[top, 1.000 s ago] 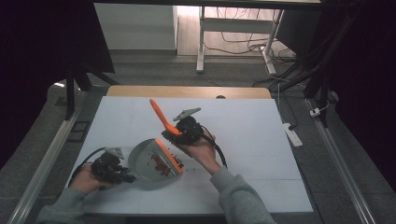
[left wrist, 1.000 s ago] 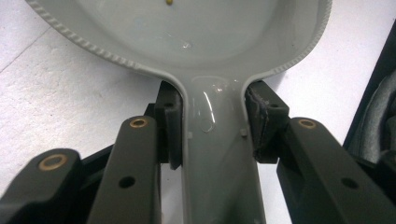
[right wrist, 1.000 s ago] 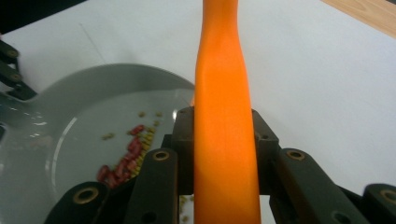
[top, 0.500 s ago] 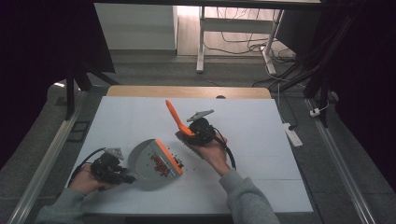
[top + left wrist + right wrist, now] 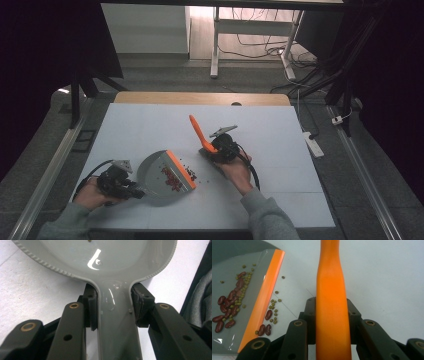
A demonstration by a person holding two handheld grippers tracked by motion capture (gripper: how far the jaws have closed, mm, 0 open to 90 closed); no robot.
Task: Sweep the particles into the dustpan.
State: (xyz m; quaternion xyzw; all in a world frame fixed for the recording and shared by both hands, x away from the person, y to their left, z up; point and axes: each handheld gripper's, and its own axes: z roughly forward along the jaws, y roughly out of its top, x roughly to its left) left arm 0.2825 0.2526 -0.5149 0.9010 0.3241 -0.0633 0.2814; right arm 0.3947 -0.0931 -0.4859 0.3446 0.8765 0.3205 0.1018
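A grey dustpan (image 5: 155, 172) with an orange lip (image 5: 179, 168) lies flat on the white table. Red beans and small green beans (image 5: 171, 180) lie inside it, and a few more (image 5: 191, 174) sit on the table just past the lip. My left gripper (image 5: 131, 190) is shut on the dustpan's handle (image 5: 116, 325), one jaw pressing each side. My right gripper (image 5: 212, 148) is shut on the orange handle of a brush (image 5: 196, 130), a short way right of the pan. The right gripper view has that handle (image 5: 332, 297) rising between the jaws, with the lip (image 5: 263, 300) and loose beans (image 5: 269, 315) at left.
The white table top (image 5: 280, 150) stretches bare to the right and to the far side. A wooden strip (image 5: 200, 97) runs along its far edge. A power strip (image 5: 314, 144) lies on the floor beside the right edge, next to metal rails.
My right gripper has carried the brush to the right, off the dustpan's lip, leaving a gap. The left gripper and the dustpan have stayed where they were.
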